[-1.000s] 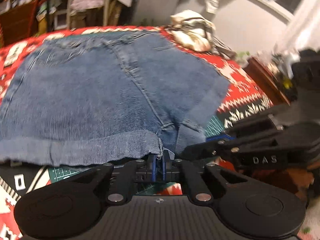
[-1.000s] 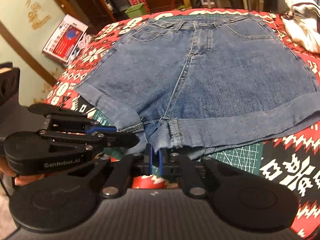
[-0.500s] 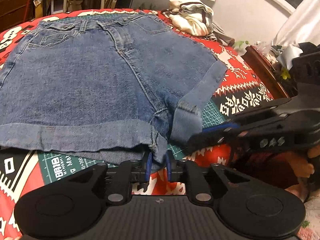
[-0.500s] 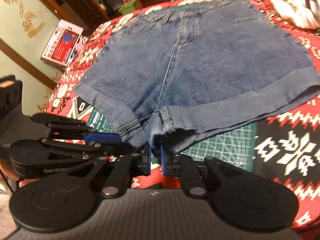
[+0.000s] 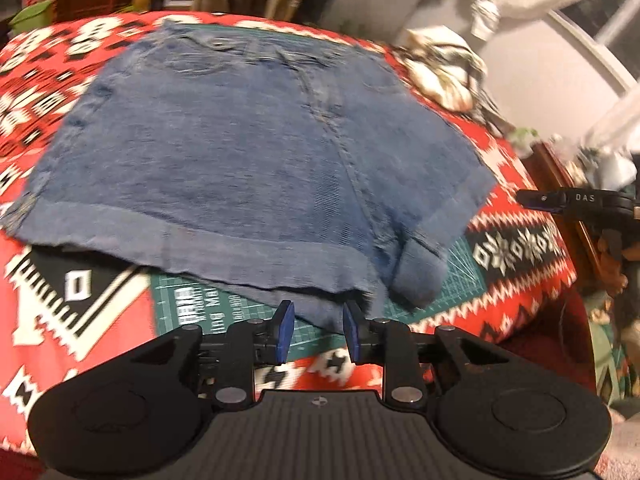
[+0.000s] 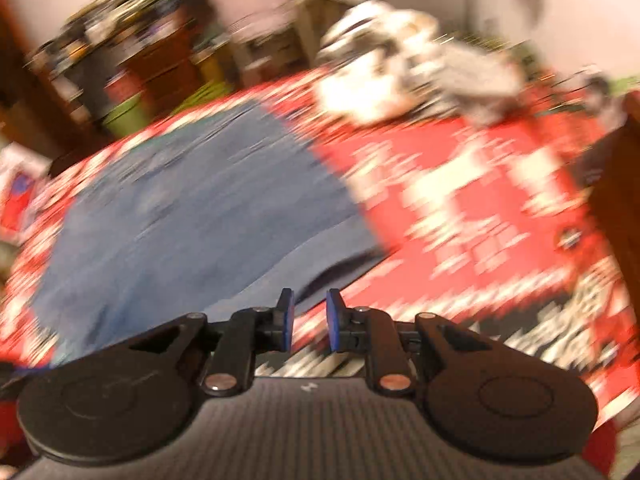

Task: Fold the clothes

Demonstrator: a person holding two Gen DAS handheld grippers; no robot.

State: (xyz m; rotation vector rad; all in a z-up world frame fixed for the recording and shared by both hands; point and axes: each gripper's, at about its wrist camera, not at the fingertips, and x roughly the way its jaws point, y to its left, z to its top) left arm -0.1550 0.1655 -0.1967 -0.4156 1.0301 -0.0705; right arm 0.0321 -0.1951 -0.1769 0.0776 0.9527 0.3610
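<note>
One pair of denim shorts (image 5: 248, 168) lies flat on the red patterned blanket (image 5: 36, 92); left tool (image 5: 316, 330) and right tool (image 6: 308, 318) both gape empty, though the right view is blurred.

shorts (image 5: 248, 168): blue denim cloth, matt, coarse weave, frayed at the rolled hems
blanket (image 5: 44, 92): red, white and black patterned cloth, matt, woven look
cutting mat (image 5: 224, 312): green, smooth, printed grid
left gripper (image 5: 318, 330): matt black plastic, ribbed body, metal rivets
fingers (image 5: 285, 330): smooth blue pads
right gripper (image 6: 310, 320): same matt black plastic; picture blurred
</note>
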